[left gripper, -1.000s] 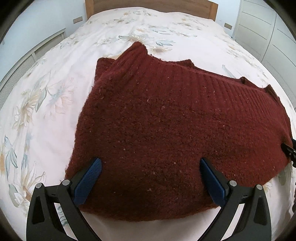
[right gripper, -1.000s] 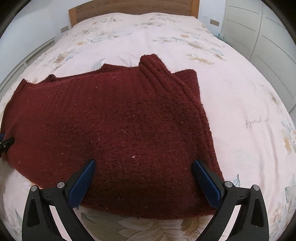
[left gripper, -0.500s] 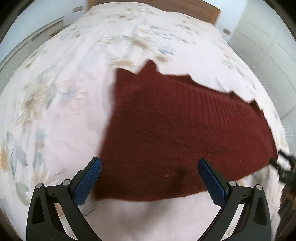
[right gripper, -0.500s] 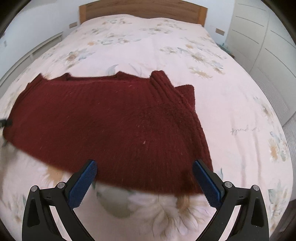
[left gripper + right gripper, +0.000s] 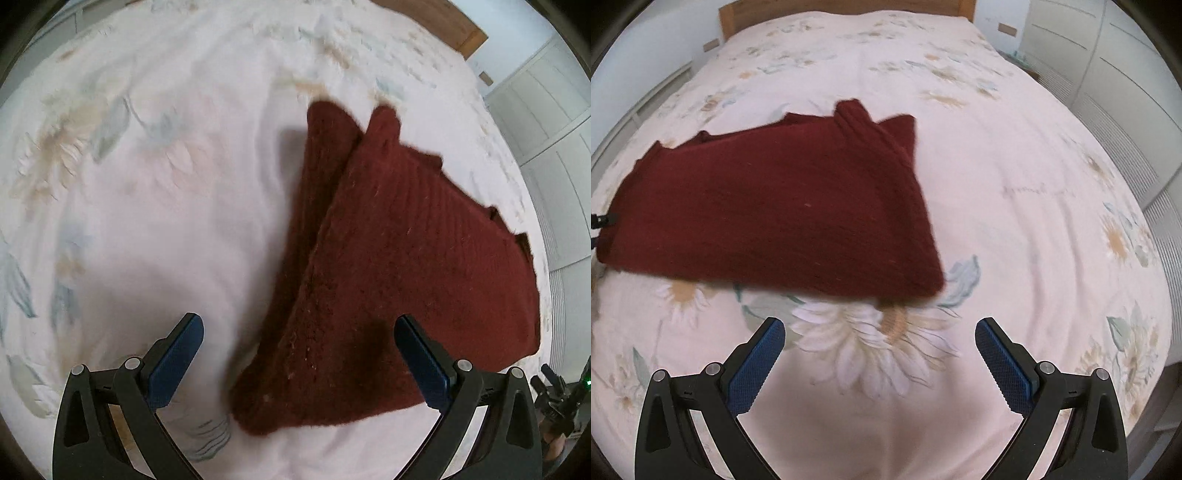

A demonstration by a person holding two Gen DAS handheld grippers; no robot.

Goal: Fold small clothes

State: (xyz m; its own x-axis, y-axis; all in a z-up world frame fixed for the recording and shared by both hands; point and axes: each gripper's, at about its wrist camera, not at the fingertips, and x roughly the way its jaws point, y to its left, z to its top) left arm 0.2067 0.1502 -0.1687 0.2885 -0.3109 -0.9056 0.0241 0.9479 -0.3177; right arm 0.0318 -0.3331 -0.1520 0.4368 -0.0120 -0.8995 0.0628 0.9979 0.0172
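Observation:
A dark red knitted sweater point(image 5: 399, 266) lies folded flat on the bed; it also shows in the right wrist view point(image 5: 775, 214). My left gripper point(image 5: 299, 354) is open and empty, held above the sweater's near left corner. My right gripper point(image 5: 879, 354) is open and empty, over bare bedspread just in front of the sweater's near edge. The right gripper's tip point(image 5: 554, 391) shows at the lower right of the left wrist view.
The bed has a pale floral bedspread point(image 5: 1015, 192) and a wooden headboard point(image 5: 842, 9) at the far end. White wardrobe doors point(image 5: 1108, 66) stand along the right side. A wall with a radiator point(image 5: 646, 107) runs along the left.
Both grippers have pulled back and up from the sweater. The left one has swung left. The sweater stays folded on the bed.

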